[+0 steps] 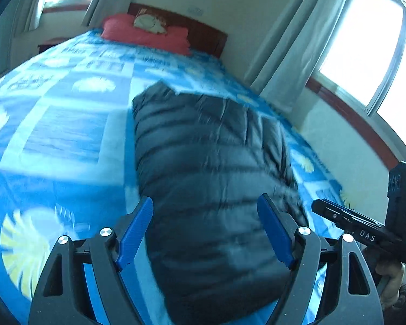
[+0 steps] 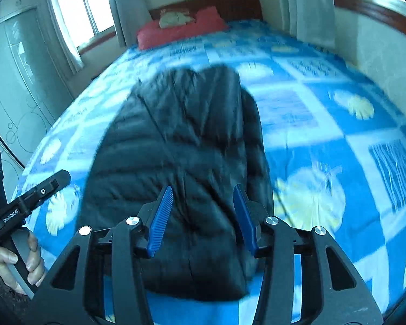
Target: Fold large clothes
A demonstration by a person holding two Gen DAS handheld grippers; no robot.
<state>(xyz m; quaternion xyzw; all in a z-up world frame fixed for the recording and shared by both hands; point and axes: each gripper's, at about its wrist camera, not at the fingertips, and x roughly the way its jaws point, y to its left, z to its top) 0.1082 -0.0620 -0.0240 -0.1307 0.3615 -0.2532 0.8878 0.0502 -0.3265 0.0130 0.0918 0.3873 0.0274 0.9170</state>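
A black quilted puffer jacket (image 1: 208, 157) (image 2: 181, 140) lies on the blue patterned bedspread (image 1: 56, 135) (image 2: 324, 135). It is gathered into a long narrow shape that runs toward the headboard. My left gripper (image 1: 205, 197) hovers over the jacket's near end, its blue pads (image 1: 136, 230) wide apart with nothing pinched between them. My right gripper (image 2: 203, 188) is also over the near end, its pads (image 2: 161, 219) partly apart and not pressing the fabric. Both views are motion-blurred.
A red pillow (image 1: 146, 33) (image 2: 176, 28) with a pale cloth on it lies against the dark wooden headboard (image 2: 230, 4). Curtains and bright windows flank the bed. A pale wardrobe (image 2: 16, 81) stands at the left. A hand (image 2: 13, 262) grips the other tool's handle.
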